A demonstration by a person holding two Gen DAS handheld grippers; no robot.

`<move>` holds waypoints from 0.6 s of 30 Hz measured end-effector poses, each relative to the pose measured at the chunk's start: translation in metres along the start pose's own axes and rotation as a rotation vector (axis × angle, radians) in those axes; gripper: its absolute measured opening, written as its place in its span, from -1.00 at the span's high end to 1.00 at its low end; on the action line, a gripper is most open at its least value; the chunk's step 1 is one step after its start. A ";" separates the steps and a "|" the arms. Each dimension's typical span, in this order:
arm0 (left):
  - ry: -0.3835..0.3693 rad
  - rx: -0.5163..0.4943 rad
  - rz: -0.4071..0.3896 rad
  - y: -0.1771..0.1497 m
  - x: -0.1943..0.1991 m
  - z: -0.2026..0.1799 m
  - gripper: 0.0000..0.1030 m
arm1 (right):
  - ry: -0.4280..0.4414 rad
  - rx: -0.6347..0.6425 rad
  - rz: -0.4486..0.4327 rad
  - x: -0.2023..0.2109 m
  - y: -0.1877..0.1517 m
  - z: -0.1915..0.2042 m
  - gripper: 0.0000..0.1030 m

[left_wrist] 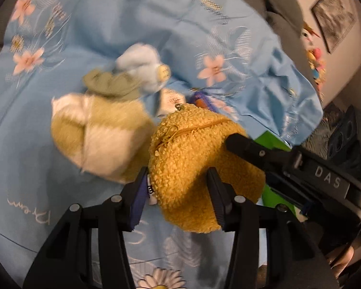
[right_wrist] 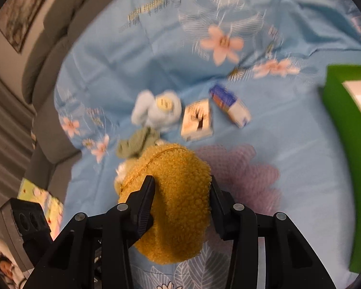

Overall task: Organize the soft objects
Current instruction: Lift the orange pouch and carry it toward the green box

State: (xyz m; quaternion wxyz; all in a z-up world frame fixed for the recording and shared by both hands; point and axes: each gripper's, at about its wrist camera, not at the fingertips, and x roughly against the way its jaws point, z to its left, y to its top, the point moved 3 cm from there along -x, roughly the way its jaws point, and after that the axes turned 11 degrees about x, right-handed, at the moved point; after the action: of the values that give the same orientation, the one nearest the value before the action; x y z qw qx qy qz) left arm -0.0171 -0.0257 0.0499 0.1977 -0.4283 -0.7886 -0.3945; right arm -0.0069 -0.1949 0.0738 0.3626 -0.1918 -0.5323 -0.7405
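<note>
Light blue floral bedsheet (right_wrist: 137, 55) spread across the whole scene, grey sofa (right_wrist: 53, 24) beyond its far edge. Near the middle of the sheet, fuzzy mustard zip pouch (left_wrist: 195, 159), pinched from both sides: left gripper (left_wrist: 178, 180) closed on its near end, right gripper (right_wrist: 181, 187) clamped across its body. Just left of the pouch, touching it, cream and yellow plush toy (left_wrist: 101, 134). Beyond the pouch, olive cloth (right_wrist: 137, 144), then pale blue plush (right_wrist: 156, 108). Beyond the pouch to its right, two small cardboard boxes (right_wrist: 197, 120) side by side. Right of the pouch, close against it, pink knobbly mat (right_wrist: 248, 175). Well to the right of the pouch, green box (right_wrist: 344, 130).
</note>
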 end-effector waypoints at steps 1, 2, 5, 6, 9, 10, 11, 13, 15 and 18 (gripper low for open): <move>-0.009 -0.023 -0.007 0.000 0.003 -0.008 0.11 | -0.001 -0.003 -0.020 0.007 0.002 -0.002 0.10; -0.013 -0.043 -0.015 -0.001 0.005 -0.016 0.11 | -0.005 -0.007 -0.042 0.015 0.004 -0.004 0.10; -0.032 -0.091 -0.031 -0.004 0.008 -0.041 0.10 | -0.022 -0.016 -0.101 0.037 0.012 -0.014 0.10; -0.035 -0.107 -0.034 -0.004 0.008 -0.049 0.10 | -0.027 -0.026 -0.119 0.044 0.013 -0.018 0.10; -0.034 -0.168 -0.047 -0.007 0.006 -0.072 0.04 | -0.044 -0.042 -0.141 0.057 0.016 -0.030 0.10; -0.031 -0.179 -0.054 -0.006 0.005 -0.076 0.02 | -0.052 -0.044 -0.144 0.060 0.018 -0.033 0.10; -0.028 -0.191 -0.061 -0.007 0.004 -0.083 0.02 | -0.065 -0.048 -0.153 0.065 0.019 -0.037 0.10; -0.025 -0.211 -0.061 -0.008 0.002 -0.091 0.00 | -0.076 -0.050 -0.166 0.071 0.021 -0.041 0.10; -0.027 -0.222 -0.073 -0.009 0.001 -0.098 -0.02 | -0.074 -0.052 -0.173 0.073 0.022 -0.045 0.10; -0.004 -0.253 -0.093 -0.015 0.000 -0.101 -0.02 | -0.055 -0.034 -0.106 0.058 0.021 -0.047 0.09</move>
State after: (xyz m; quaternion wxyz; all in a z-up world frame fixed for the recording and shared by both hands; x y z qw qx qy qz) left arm -0.0316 -0.1105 0.1048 0.1222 -0.4135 -0.7519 -0.4988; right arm -0.0253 -0.2615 0.1092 0.3047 -0.1897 -0.5387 -0.7622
